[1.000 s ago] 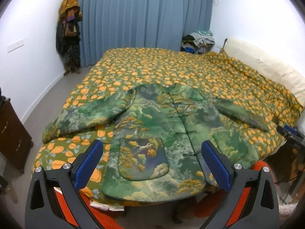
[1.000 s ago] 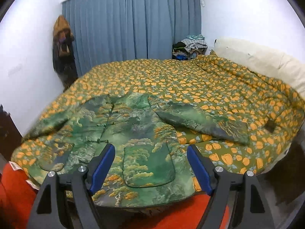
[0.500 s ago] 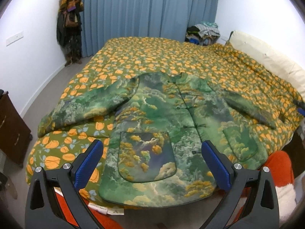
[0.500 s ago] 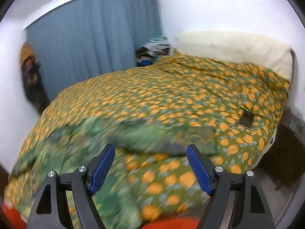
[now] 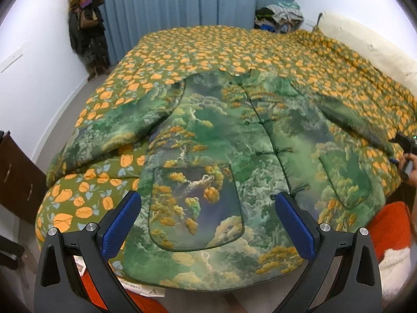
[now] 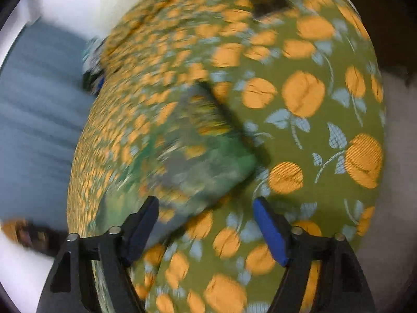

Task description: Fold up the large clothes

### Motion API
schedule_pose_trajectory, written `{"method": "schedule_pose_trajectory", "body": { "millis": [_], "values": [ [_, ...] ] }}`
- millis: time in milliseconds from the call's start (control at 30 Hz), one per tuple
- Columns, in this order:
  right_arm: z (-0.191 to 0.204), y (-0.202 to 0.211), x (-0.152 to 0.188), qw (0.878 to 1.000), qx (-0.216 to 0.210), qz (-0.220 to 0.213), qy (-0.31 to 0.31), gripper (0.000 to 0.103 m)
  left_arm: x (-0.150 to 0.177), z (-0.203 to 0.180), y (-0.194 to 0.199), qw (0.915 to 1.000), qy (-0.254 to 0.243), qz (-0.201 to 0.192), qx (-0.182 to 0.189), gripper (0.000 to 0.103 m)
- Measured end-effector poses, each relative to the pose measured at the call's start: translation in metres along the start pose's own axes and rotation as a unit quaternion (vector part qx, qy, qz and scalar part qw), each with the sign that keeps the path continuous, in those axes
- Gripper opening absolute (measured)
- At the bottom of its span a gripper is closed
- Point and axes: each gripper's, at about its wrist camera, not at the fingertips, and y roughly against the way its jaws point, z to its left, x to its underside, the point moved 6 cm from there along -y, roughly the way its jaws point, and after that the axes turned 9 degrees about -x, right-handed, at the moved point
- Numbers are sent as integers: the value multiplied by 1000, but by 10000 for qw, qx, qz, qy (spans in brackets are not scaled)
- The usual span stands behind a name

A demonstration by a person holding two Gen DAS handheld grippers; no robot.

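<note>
A green landscape-print padded jacket (image 5: 234, 161) lies face up, spread flat across the foot of a bed w/ an orange-flower quilt (image 5: 234, 49), hem at the bed's near edge, just ahead of the left claw (image 5: 208, 224). That claw hangs above the hem w/ its blue-padded fingers (image 5: 121, 225) wide apart, nothing between them; the jacket's left-side patch pocket (image 5: 195, 206) sits straight ahead in the gap. One sleeve (image 5: 112, 130) runs out to the claw's left over the quilt; the other sleeve (image 5: 351, 120) stretches away to its right, toward the far right rim of the left wrist view, where the right claw (image 5: 405, 143) shows only as a dark shape held in a hand (image 5: 410, 167). Beyond the jacket: blue curtains (image 5: 195, 0) behind the bed, a heap of clothes (image 5: 278, 15) in the far right corner, coats hanging (image 5: 86, 23) on the wall far left, a pale headboard cushion (image 5: 365, 39) to the right.

Right wrist view is heavily motion-blurred. The right claw (image 6: 206, 221) has its fingers spread, empty, tilted over the quilt (image 6: 312, 130); the sleeve's cuff end (image 6: 198, 156) lies just ahead of it & slightly left, flat on the quilt, apart from both pads. Contact not seen; blur hides finer detail.
</note>
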Motion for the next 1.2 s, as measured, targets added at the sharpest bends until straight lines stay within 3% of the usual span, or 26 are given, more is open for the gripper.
{"method": "schedule_pose_trajectory", "body": {
  "millis": [67,100,133,233,300,333,400,433,500,667,767,867,1000,1067,1100,1133,1200],
  "values": [
    [-9,-12,-5,9997,-8,-111,-204,65,3,-1,-2,10000,-4,55,-7,102],
    [-11,-15,-7,9995,-3,-184,-260,49,5,-1,-4,10000,-5,88,-14,102],
    [-10,-15,-8,9992,41,-301,-255,20,7,-1,-4,9999,-10,112,-27,102],
    [28,6,-7,9954,119,-782,544,10,12,3,-5,9999,-24,111,-104,102],
    [95,27,15,9776,-92,-930,1885,10,15,6,-7,9998,-23,119,-154,102],
    [119,36,28,9658,-184,-970,2396,10,17,7,-9,9998,-19,147,-167,102],
    [184,59,81,9218,-455,-1011,3714,10,19,8,-15,9997,9,209,-125,102],
    [205,69,103,9037,-577,-1003,4123,10,20,7,-17,9997,16,226,-87,102],
    [249,88,170,8548,-901,-929,5026,10,21,5,-18,9998,-2,212,-31,102],
    [291,95,323,7750,-1569,-227,6117,10,27,6,-16,9999,-16,150,9,102],
    [284,77,396,7365,-1601,127,6571,9,33,12,-18,9997,106,221,62,102],
    [263,43,456,7244,-1519,662,6692,9,39,19,-20,9995,164,276,61,102],
    [227,19,493,7320,-1357,1365,6536,15,38,21,-23,9995,139,266,65,102],
    [213,14,504,7319,-1270,1729,6468,31,34,19,-29,9992,165,300,182,102],
    [207,16,507,7305,-1344,1974,6397,53,32,18,-31,9990,181,318,246,102],
    [204,23,505,7307,-1408,2075,6349,64,27,16,-35,9984,213,348,382,102],
    [200,41,504,7277,-1501,2193,6324,64,19,11,-39,9969,253,359,646,102]
  ]
}}
